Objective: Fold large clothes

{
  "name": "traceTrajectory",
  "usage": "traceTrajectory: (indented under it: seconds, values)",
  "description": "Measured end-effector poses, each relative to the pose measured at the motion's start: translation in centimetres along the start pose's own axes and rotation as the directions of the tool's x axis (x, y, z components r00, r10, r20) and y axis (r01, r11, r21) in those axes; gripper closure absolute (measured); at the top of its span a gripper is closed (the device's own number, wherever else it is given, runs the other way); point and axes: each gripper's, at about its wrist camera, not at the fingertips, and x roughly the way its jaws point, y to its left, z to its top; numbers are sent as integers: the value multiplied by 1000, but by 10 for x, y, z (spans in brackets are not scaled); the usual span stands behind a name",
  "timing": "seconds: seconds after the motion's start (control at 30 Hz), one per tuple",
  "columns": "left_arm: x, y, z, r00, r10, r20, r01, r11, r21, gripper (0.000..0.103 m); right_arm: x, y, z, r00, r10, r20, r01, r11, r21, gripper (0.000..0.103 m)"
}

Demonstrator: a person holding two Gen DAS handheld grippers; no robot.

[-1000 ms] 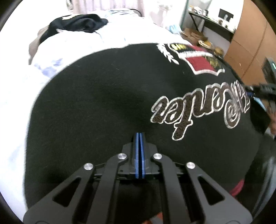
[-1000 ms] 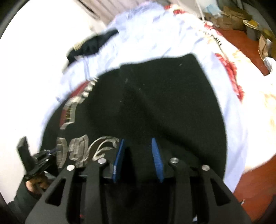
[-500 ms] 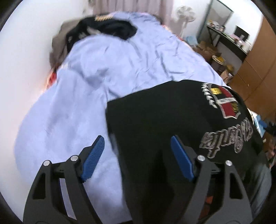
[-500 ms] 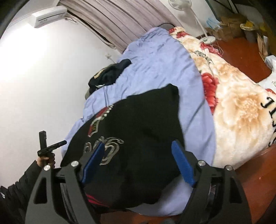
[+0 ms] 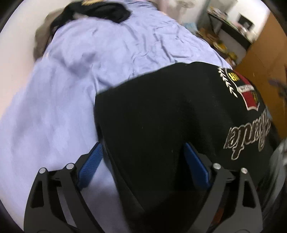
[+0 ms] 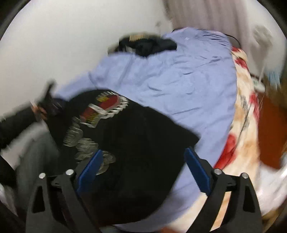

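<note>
A black sweatshirt (image 5: 170,116) with a red crest and white script lettering lies folded on the lilac bed sheet (image 5: 71,89). My left gripper (image 5: 143,164) is open and empty, its blue pads either side of the sweatshirt's left edge. The sweatshirt also shows in the right wrist view (image 6: 134,143), blurred. My right gripper (image 6: 143,168) is open and empty just above the garment's near part. The left gripper (image 6: 48,105) shows far left in that view, held in a hand.
A dark heap of clothes (image 5: 95,10) lies at the bed's far end by the wall. A floral blanket (image 6: 245,125) covers the bed's right side. A wooden wardrobe (image 5: 265,62) and a cluttered desk (image 5: 229,18) stand to the right.
Both grippers have opened and let go of the sweatshirt, then pulled back. The left one has since come closer to the garment's left edge. The right view has swung left.
</note>
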Motion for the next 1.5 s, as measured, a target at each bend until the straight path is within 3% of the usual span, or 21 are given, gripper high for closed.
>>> traceTrajectory:
  seconds: [0.07, 0.17, 0.3, 0.37, 0.47, 0.57, 0.6, 0.67, 0.73, 0.8, 0.87, 0.93, 0.97, 1.07, 1.2, 1.23, 1.3, 1.33, 1.37, 1.43, 1.5]
  values:
    - [-13, -8, 19, 999, 26, 30, -30, 990, 139, 14, 29, -16, 27, 992, 35, -121, -39, 999, -30, 11]
    - [-20, -9, 49, 998, -19, 56, 4, 966, 259, 14, 59, -27, 50, 971, 80, -224, -98, 993, -67, 11]
    - [18, -10, 104, 994, -88, -59, 105, 884, 455, 14, 102, -35, 81, 926, 211, -312, -250, 964, -92, 11]
    - [45, -7, 129, 980, -138, -140, 191, 835, 516, 14, 136, -38, 94, 871, 274, -408, -335, 938, -84, 11]
    - [87, 0, 161, 935, -229, -270, 343, 774, 532, 14, 173, -35, 102, 781, 346, -519, -446, 892, -76, 10]
    - [125, 4, 176, 829, -319, -459, 522, 737, 430, 14, 207, -20, 108, 674, 360, -645, -548, 829, -111, 9]
    - [138, 5, 178, 776, -349, -525, 579, 724, 376, 14, 214, -18, 112, 648, 374, -663, -566, 819, -91, 9]
    - [148, 5, 176, 718, -384, -580, 631, 710, 312, 14, 231, -15, 117, 569, 415, -710, -614, 789, -31, 9]
    - [158, 5, 176, 627, -433, -647, 691, 693, 205, 14, 247, -13, 114, 489, 429, -759, -629, 777, 34, 6]
    - [157, 2, 177, 565, -465, -682, 733, 661, 158, 14, 257, -11, 110, 408, 451, -794, -633, 766, 109, 6]
    - [151, -2, 181, 526, -489, -696, 767, 627, 138, 14, 256, 2, 102, 334, 445, -831, -661, 739, 130, 5]
    - [150, -8, 184, 446, -523, -726, 812, 577, 83, 14, 250, 11, 99, 341, 412, -845, -674, 734, 86, 5]
    - [154, -11, 183, 423, -521, -742, 819, 569, 67, 14, 248, 12, 98, 340, 412, -845, -674, 734, 87, 4]
    - [167, -19, 173, 383, -474, -793, 829, 555, 69, 14, 245, 12, 97, 328, 407, -852, -673, 734, 91, 5]
    - [162, -22, 176, 335, -467, -819, 851, 522, 51, 14, 237, 22, 101, 346, 380, -858, -673, 738, 56, 5]
    - [162, -23, 175, 339, -458, -822, 852, 519, 62, 14, 231, 24, 98, 350, 372, -860, -677, 734, 41, 5]
    - [170, -25, 168, 389, -395, -832, 830, 542, 131, 14, 220, 24, 92, 366, 364, -857, -680, 733, 21, 6]
    - [174, -27, 164, 394, -383, -836, 822, 554, 133, 14, 217, 27, 90, 375, 367, -851, -674, 739, 22, 6]
    - [173, -30, 160, 381, -393, -837, 824, 555, 114, 14, 212, 27, 91, 383, 379, -842, -666, 745, 33, 6]
    - [165, -34, 158, 381, -393, -836, 835, 536, 129, 14, 201, 27, 89, 392, 381, -837, -677, 735, 17, 6]
    - [161, -37, 155, 411, -379, -829, 830, 532, 168, 13, 196, 26, 79, 416, 329, -848, -679, 732, -49, 6]
